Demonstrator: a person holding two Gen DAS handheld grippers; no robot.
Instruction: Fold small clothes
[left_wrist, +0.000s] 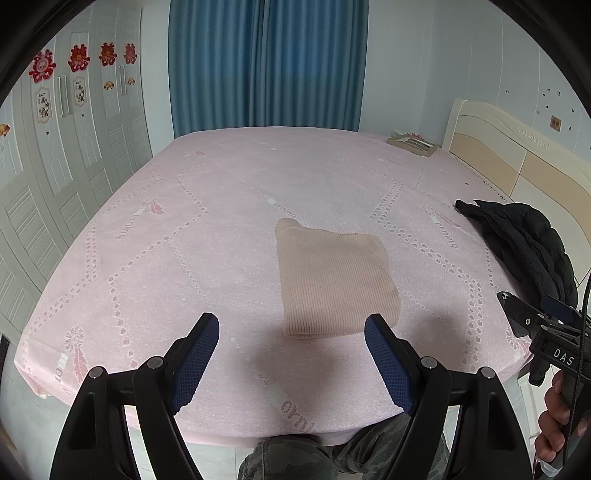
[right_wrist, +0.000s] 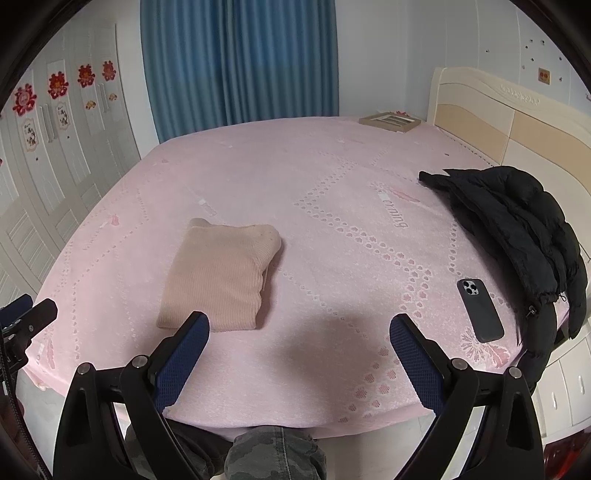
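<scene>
Sweater (left_wrist: 334, 280) folded, near bed (left_wrist: 221, 177) front edge. Left gripper (left_wrist: 291, 328) and right gripper (right_wrist: 299, 328) both spread, empty, above bed. Risk: regrasp catches top layer only, fold opens; phone (right_wrist: 480, 310) near front right corner could get knocked.

Left gripper (left_wrist: 291, 325) and right gripper (right_wrist: 299, 326) hover level, side by side. Both jaws spread wide, gripping nothing.

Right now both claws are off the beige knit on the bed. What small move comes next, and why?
Probably pull both claws back and stop. The beige knit already lies folded in a compact rectangle on the pink bed sheet. The left claw and the right claw are both open, empty and short of it. The only other garment in view is the black jacket.
</scene>
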